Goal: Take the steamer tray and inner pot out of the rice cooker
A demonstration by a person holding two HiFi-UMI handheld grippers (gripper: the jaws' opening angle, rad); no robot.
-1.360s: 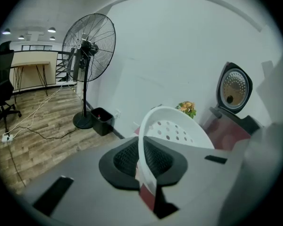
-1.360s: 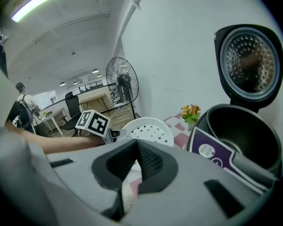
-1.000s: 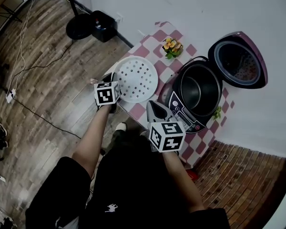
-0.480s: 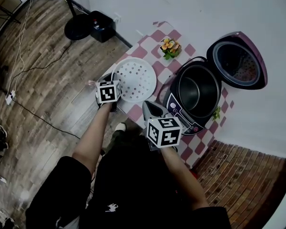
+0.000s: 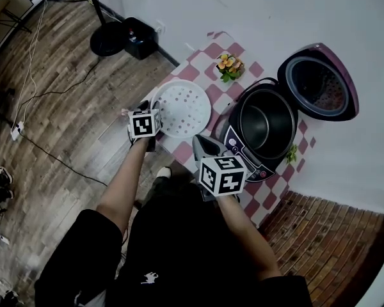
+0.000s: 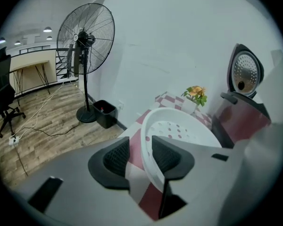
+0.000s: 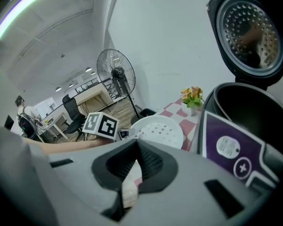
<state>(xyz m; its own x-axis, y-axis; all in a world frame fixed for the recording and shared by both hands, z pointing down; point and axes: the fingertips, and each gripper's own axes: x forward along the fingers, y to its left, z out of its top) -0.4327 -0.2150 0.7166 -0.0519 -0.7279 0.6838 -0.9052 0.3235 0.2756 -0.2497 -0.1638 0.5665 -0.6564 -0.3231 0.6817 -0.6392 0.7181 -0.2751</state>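
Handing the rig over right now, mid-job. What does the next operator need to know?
Left gripper: jaws have just been opening and are now open, with the rim of the steamer tray between them, pads off it.
Right gripper: shut, empty, in front of the rice cooker.
Done: steamer tray is out, lying on the checkered table left of the cooker.
Left: inner pot sits in the cooker, lid up; lift it out.

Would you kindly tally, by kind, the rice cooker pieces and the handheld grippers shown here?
Rice cooker: 1
Inner pot: 1
Steamer tray: 1
Grippers: 2 (left gripper, jaws just opened with the tray's rim between them; right gripper, shut)
Total: 5
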